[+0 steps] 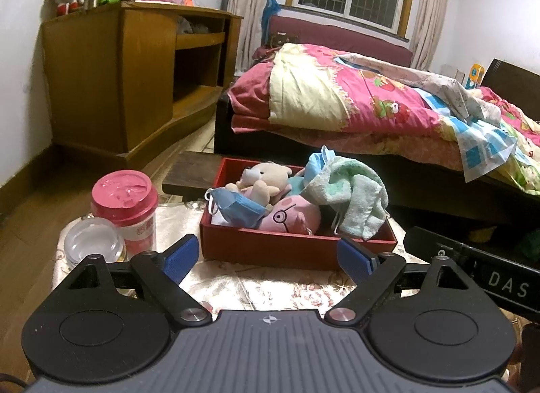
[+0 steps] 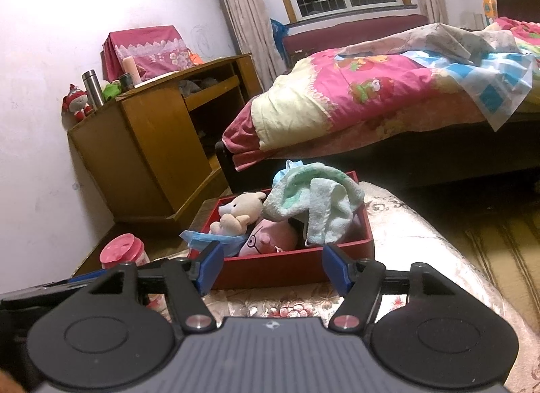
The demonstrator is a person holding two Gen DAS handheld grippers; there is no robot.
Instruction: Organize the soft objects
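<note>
A red box [image 1: 270, 246] stands on a small table with a floral cloth [image 1: 256, 286]. It holds a beige teddy bear [image 1: 266, 177], a pink pig plush [image 1: 290, 215], a blue face mask [image 1: 236, 207] and a light green towel [image 1: 354, 197] draped over its right side. My left gripper [image 1: 268, 258] is open and empty, just in front of the box. In the right wrist view the same box [image 2: 287, 268], teddy [image 2: 241, 212], pig [image 2: 270, 237] and towel [image 2: 314, 204] show. My right gripper [image 2: 273, 269] is open and empty, at the box's front wall.
A pink-lidded jar [image 1: 126, 204] and a clear glass lid [image 1: 91, 241] stand left of the box. A wooden cabinet [image 1: 128, 82] is at the left wall. A bed with a pink quilt [image 1: 371, 102] lies behind. The right gripper's black body [image 1: 472, 268] reaches in at right.
</note>
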